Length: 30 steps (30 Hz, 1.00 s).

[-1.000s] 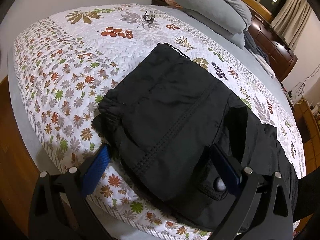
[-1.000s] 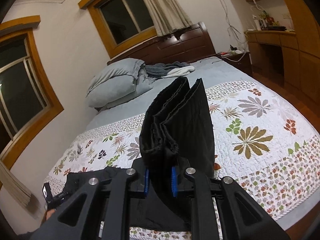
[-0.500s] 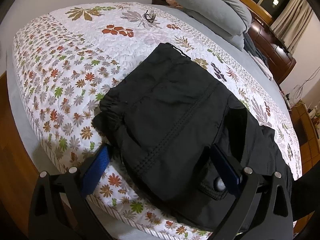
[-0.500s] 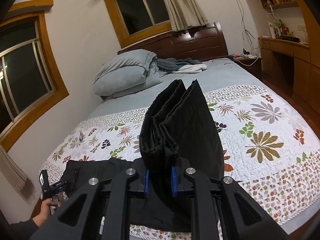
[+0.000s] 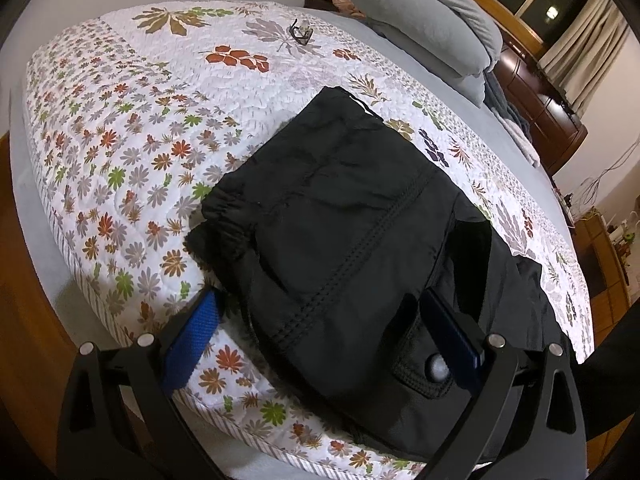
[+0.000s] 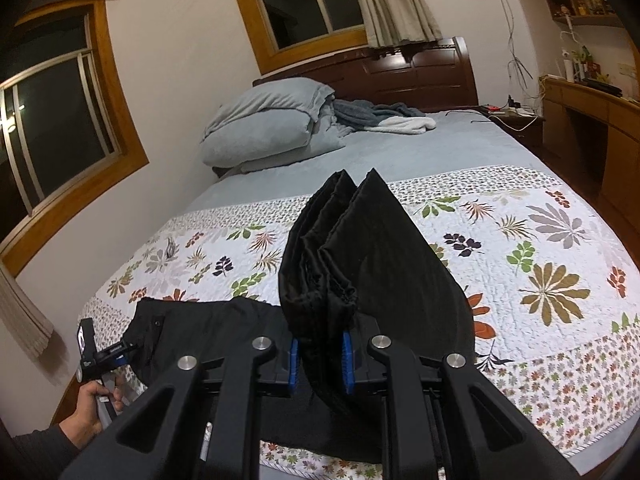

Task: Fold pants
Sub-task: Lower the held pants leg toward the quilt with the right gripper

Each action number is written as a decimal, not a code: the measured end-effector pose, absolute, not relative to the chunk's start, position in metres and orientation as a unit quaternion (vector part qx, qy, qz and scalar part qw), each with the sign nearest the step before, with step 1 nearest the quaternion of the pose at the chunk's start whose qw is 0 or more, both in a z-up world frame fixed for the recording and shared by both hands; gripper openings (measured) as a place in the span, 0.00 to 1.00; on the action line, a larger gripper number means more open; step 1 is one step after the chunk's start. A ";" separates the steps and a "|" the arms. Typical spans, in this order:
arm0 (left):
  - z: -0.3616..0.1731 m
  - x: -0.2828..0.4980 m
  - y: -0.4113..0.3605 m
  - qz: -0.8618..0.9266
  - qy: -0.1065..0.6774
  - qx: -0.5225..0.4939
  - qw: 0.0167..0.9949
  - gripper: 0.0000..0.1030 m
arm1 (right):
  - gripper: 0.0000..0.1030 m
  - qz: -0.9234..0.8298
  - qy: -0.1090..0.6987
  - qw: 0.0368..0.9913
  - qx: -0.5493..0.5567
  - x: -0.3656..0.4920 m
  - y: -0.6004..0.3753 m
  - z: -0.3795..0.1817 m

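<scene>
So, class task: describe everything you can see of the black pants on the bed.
The black pants are matte, thin-looking fabric with a gathered elastic waistband, raised stitched seams and a round snap. Most of them lie folded on the floral quilt near the bed's edge. The right gripper is shut on a bunched end, lifting it upright in pleats. The left gripper is open, its blue fingers straddling the pants.

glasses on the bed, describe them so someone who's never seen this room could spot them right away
Start at the bed's floral quilt, then look to its far end, short of the grey pillows. The glasses lie there on a pale leaf print, well beyond the black pants. They are the only small, dark-framed hard thing on the quilt.
</scene>
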State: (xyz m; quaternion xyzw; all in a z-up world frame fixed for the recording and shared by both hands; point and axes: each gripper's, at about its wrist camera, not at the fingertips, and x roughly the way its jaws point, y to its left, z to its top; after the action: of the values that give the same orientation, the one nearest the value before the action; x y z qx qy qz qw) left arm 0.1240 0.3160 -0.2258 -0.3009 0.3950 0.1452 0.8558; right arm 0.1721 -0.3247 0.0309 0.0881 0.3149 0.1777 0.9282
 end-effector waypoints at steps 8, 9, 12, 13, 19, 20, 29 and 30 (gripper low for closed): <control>-0.227 0.119 0.318 0.140 0.389 -0.317 0.854 0.96 | 0.15 0.187 0.340 0.920 0.058 0.177 -0.290 0.014; -0.227 0.118 0.319 0.139 0.387 -0.320 0.853 0.96 | 0.15 0.188 0.344 0.918 0.053 0.179 -0.284 0.010; -0.227 0.116 0.322 0.135 0.383 -0.331 0.852 0.96 | 0.15 0.190 0.356 0.915 0.034 0.182 -0.266 0.001; -0.227 0.115 0.323 0.132 0.382 -0.334 0.852 0.96 | 0.15 0.189 0.360 0.913 0.028 0.183 -0.260 -0.003; -0.229 0.114 0.326 0.124 0.379 -0.343 0.850 0.96 | 0.15 0.186 0.386 0.903 -0.026 0.187 -0.217 -0.037; -0.229 0.114 0.327 0.123 0.379 -0.343 0.851 0.96 | 0.15 0.186 0.390 0.901 -0.034 0.187 -0.212 -0.042; -0.231 0.111 0.331 0.113 0.376 -0.358 0.847 0.96 | 0.15 0.179 0.402 0.883 -0.161 0.173 -0.153 -0.092; -0.232 0.112 0.331 0.112 0.376 -0.359 0.847 0.96 | 0.15 0.179 0.401 0.883 -0.168 0.171 -0.149 -0.094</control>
State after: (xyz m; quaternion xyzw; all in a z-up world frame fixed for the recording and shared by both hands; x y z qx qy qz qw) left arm 0.1115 0.3313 -0.2317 -0.3590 0.3758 0.1123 0.8469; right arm 0.1710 -0.1492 -0.0941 -0.1675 0.4011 0.1793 0.8826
